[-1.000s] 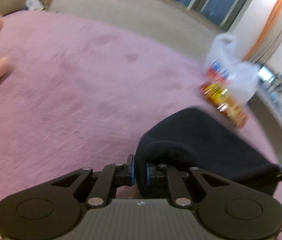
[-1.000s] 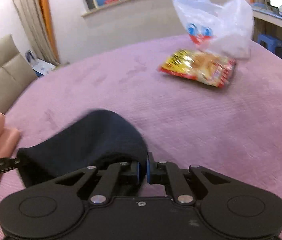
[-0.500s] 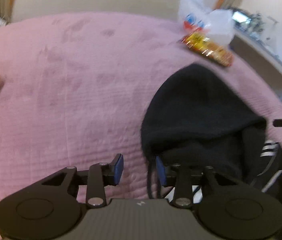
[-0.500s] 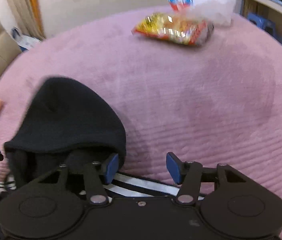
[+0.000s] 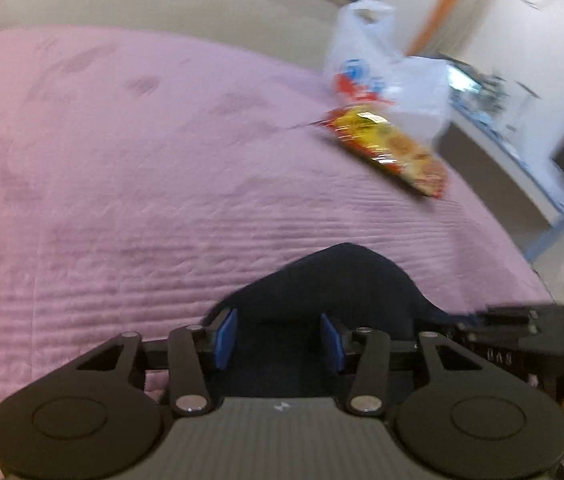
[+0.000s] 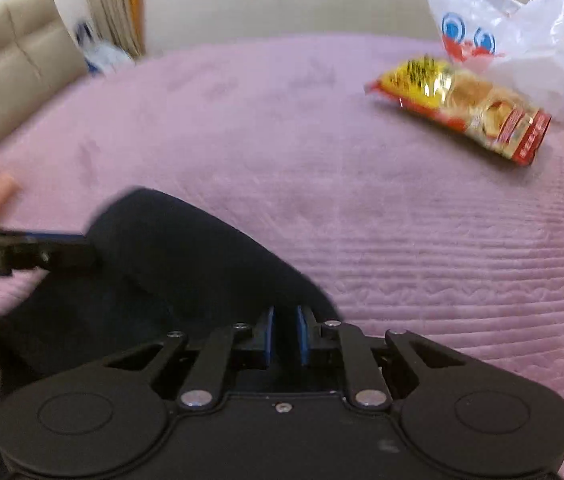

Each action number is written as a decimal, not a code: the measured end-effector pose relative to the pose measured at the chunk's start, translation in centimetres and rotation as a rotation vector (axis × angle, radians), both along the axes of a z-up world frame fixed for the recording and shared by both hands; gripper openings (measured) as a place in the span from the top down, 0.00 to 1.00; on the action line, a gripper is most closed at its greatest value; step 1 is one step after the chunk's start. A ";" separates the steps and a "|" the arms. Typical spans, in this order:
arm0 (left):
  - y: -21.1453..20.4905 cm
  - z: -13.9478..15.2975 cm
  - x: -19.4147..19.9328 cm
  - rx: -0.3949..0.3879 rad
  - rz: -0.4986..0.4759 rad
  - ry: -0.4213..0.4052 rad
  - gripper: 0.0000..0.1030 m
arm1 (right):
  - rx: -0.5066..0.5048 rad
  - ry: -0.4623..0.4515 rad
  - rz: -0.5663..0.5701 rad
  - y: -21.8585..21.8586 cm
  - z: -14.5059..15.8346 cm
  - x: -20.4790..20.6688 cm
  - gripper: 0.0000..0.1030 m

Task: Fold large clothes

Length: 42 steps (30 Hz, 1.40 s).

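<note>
A snack packet (image 6: pixel 461 108) touches a plastic bag (image 6: pixel 521 28) beyond the black garment (image 6: pixel 186 256).

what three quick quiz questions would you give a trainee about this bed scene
1. What lies beside the white plastic bag? a) snack packet b) shoe c) book
2. True or false: the right gripper has its jaws wide apart.
3. Fill in: the black garment lies on a ___ bedspread.

Key: 1 a; 2 false, they are shut on the black garment; 3 purple.
</note>
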<state>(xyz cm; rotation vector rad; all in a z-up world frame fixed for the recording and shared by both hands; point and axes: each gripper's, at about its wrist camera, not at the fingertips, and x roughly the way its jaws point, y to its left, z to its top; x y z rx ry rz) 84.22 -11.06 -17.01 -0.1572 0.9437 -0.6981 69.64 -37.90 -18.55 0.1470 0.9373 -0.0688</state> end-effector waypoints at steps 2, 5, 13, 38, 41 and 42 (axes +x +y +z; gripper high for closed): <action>1.2 -2.1 0.2 -0.037 0.066 0.040 0.61 | 0.016 -0.019 -0.022 -0.5 -0.8 0.0 0.96; 4.0 -2.8 0.0 -0.107 0.114 0.059 0.73 | 0.032 -0.021 -0.042 -1.5 -0.4 -1.0 1.00; 7.8 2.4 -1.2 0.027 0.097 -0.091 0.45 | 0.035 -0.036 -0.009 -3.2 4.0 -3.3 0.66; -3.4 1.0 1.0 0.185 -0.338 -0.124 0.81 | 0.020 0.011 0.361 0.4 1.1 2.4 0.89; -1.6 2.9 -1.3 0.134 -0.297 -0.179 0.85 | 0.006 -0.056 0.358 1.0 3.3 -0.3 0.90; -0.9 3.8 -2.2 0.108 -0.285 -0.195 0.86 | -0.008 -0.081 0.361 1.3 4.2 -1.4 0.91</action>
